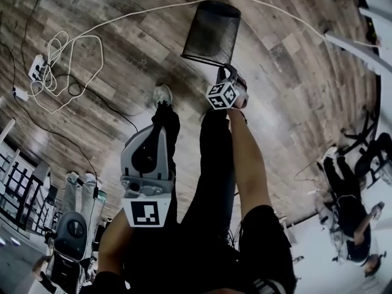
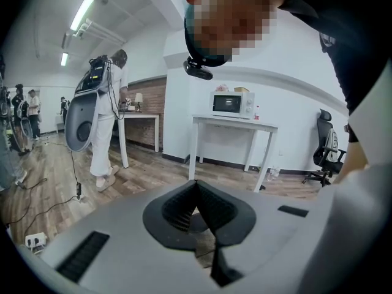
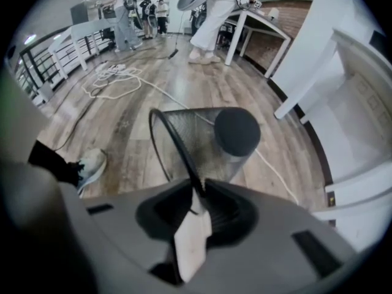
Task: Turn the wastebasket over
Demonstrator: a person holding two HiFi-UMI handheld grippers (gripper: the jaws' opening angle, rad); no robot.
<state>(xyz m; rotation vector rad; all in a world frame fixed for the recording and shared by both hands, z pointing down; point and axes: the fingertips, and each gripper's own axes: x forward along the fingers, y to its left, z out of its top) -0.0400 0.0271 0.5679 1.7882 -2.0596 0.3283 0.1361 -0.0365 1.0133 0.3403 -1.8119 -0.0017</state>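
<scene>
One black mesh wastebasket (image 1: 211,32) lay tipped on the wooden floor (image 1: 288,84), its wide open rim toward the person and its solid dark base (image 3: 237,130) pointing away. Only the floor planks showed through its mesh walls.

There were two claws. The right claw (image 3: 197,195) pointed steeply down at the near edge of the wastebasket, and its jaws were clamped on the thin wire rim, which ran straight in between the pads. Its marker cube (image 1: 222,95) sat just below the wastebasket's rim in the head view. The left claw (image 2: 197,192) hung well apart from the wastebasket, lower left of it in the head view, with its jaws pressed together and nothing between them.

One pale shoe (image 1: 162,94) stood near the wastebasket's rim, on its left in the head view. One long white cable (image 1: 79,41) lay coiled well to the left of the wastebasket and ran on past its base toward the right. One white power strip (image 1: 37,66) lay beside that coil, farther from the wastebasket than the shoe.

The left gripper view looked away from the wastebasket, at one microwave (image 2: 231,104) on a white counter (image 2: 236,124) and one black office chair (image 2: 327,146).
</scene>
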